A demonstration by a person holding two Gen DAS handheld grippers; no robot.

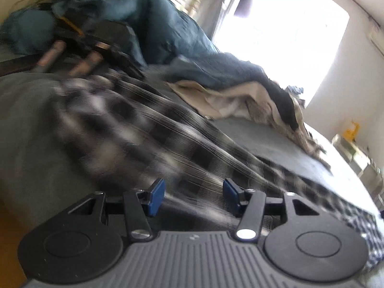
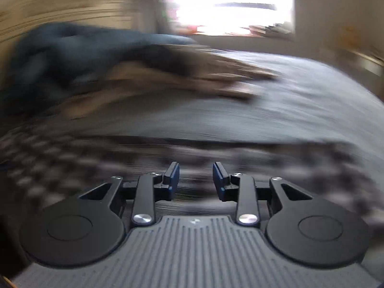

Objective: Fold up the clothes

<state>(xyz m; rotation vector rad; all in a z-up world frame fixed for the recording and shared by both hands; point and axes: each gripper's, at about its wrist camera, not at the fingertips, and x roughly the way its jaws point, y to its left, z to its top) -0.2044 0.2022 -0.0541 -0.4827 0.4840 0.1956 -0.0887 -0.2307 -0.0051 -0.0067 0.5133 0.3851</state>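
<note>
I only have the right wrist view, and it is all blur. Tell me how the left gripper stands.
Observer: The left gripper is open, nothing between its pads, above the plaid garment.
Operator: Report where that plaid runs.
Observer: It lies stretched across the grey bed cover, from the gripper toward the teal blanket.
Operator: Name what tops the beige pile.
Observer: A black garment lies over the beige clothes.
</note>
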